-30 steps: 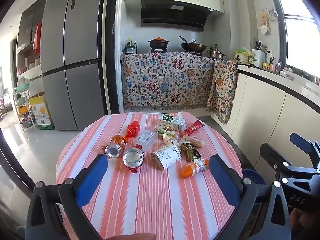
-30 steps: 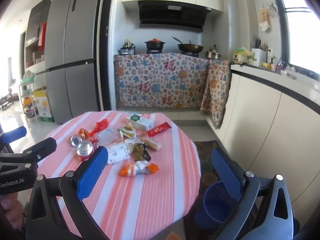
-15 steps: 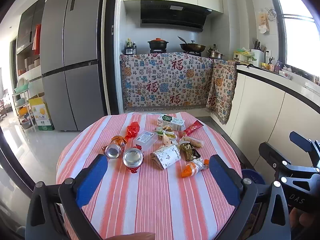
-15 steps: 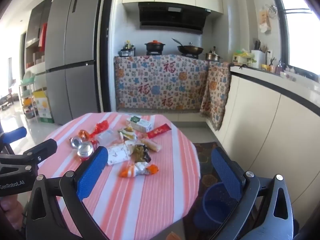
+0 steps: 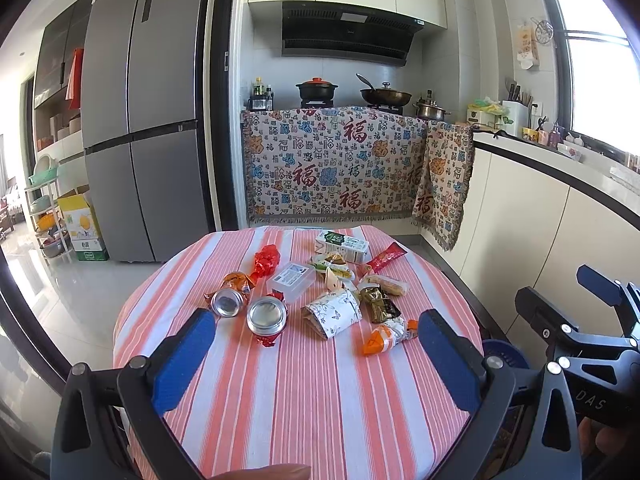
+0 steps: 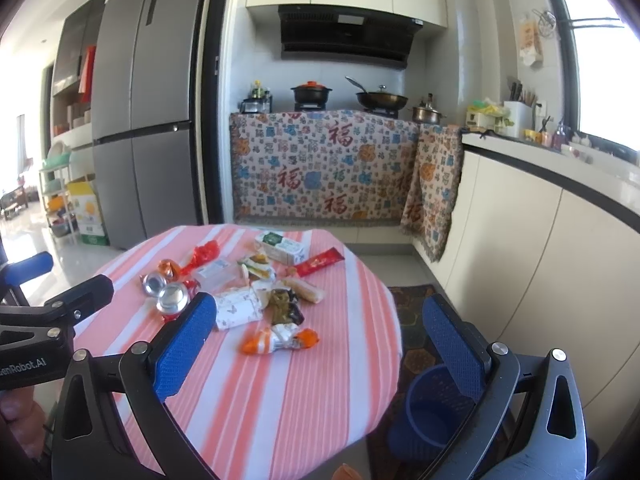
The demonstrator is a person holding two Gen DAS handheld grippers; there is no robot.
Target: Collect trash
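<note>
The trash sits in a loose heap on the far half of the round table (image 5: 304, 400), which wears a red-and-white striped cloth. Nearest the table's front edge lies an orange snack wrapper (image 5: 386, 336); just behind it, a white printed paper packet (image 5: 332, 312), and to the packet's left two dented cans (image 5: 266, 316) lying end-on. Behind those are a clear plastic box (image 5: 291, 282), a crumpled red foil (image 5: 266, 260), a small carton (image 5: 342, 242) and a red sachet (image 5: 386, 257).

All of it looks light. The wrappers are probably soft and slippery, best pinched at a twisted end; the cans seem stiff but may roll, so gripping across the body should be safer.

The blue bin (image 6: 432, 408) stands on the floor beside the table's right edge.

The left gripper (image 5: 316, 364) and right gripper (image 6: 320, 344) hover short of the heap, both spread wide and holding nothing.

Legible writing: "DAS" on one gripper body, "enRobot.AI" on the other, and the character 福 on the patterned cloth (image 5: 340, 168) beyond the table.
</note>
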